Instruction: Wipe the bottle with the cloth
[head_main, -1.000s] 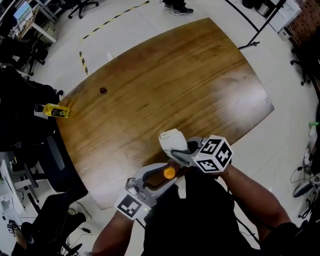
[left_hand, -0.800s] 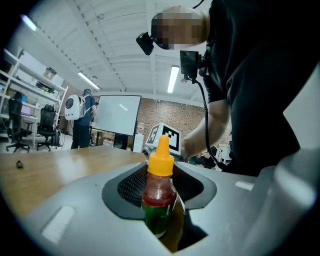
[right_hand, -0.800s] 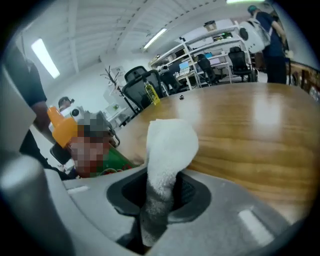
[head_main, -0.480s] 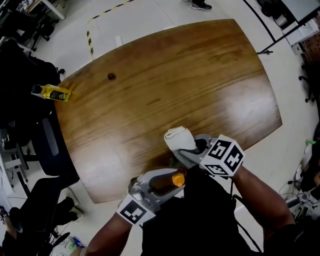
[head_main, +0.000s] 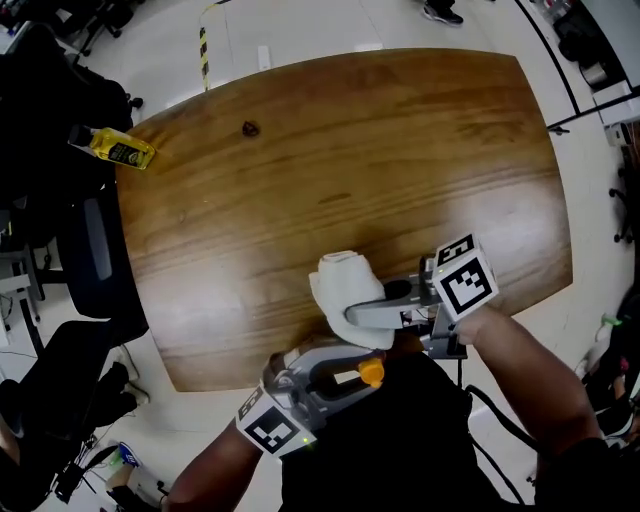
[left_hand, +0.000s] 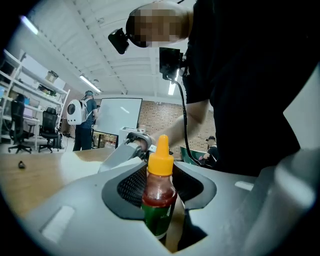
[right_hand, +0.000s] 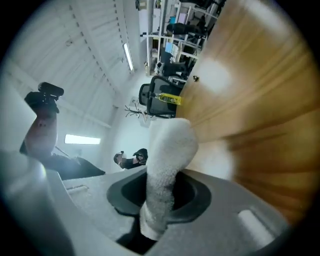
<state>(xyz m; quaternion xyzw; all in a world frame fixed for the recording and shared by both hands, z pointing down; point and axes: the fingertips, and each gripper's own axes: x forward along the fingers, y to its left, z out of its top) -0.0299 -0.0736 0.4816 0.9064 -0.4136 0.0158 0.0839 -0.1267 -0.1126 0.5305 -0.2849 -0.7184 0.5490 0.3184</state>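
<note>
My left gripper (head_main: 352, 374) is shut on a small sauce bottle (head_main: 368, 373) with an orange cap, held just off the table's near edge. In the left gripper view the bottle (left_hand: 159, 192) stands upright between the jaws, with red sauce and a green label, and the left gripper (left_hand: 162, 202) clamps its body. My right gripper (head_main: 372, 313) is shut on a white cloth (head_main: 344, 294), which bulges out just above and left of the bottle cap. In the right gripper view the cloth (right_hand: 167, 165) sticks out of the right gripper (right_hand: 159, 202). I cannot tell if cloth and bottle touch.
The wooden table (head_main: 350, 150) carries a small dark object (head_main: 250, 128) near its far left. A yellow bottle (head_main: 118, 148) lies on black gear left of the table. A dark chair (head_main: 95, 260) stands by the left edge. A person with a backpack (left_hand: 80, 117) stands far off.
The right gripper has swung round so that it points left, and the cloth now sits right over the bottle's top. The left gripper still grips the bottle, a little lower in view.
</note>
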